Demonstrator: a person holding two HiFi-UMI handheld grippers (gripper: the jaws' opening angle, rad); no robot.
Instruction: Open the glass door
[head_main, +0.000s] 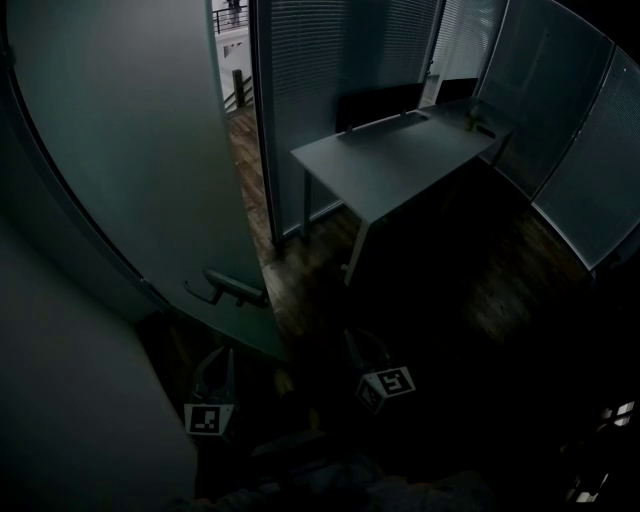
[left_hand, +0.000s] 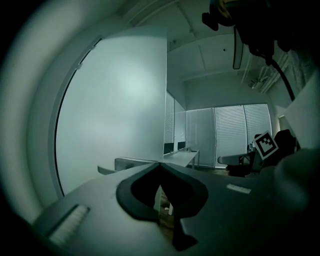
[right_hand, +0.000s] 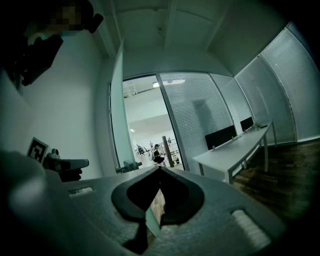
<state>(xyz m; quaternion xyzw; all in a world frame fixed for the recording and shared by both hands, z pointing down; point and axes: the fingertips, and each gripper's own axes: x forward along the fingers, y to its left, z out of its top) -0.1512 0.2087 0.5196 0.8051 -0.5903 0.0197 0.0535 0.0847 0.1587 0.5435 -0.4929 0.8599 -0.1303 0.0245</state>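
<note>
Glass door (head_main: 130, 150) stands ajar on my left, lever handle (head_main: 232, 288) just ahead of my left gripper (left_hand: 160, 164), clenched on nothing like the right gripper (right_hand: 159, 168); opening looks mostly done, so next I'd regrasp the handle to swing it wider.

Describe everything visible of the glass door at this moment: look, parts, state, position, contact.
The glass door is a tall frosted panel, pale grey-green and not see-through. It stands upright and open, left of the desk, with its free edge turned into the room, leaving a gap onto a bright corridor. A metal-looking lever handle juts out level near that edge. Nothing touches the door: the left gripper sits short of the handle, jaws shut and empty.
</note>
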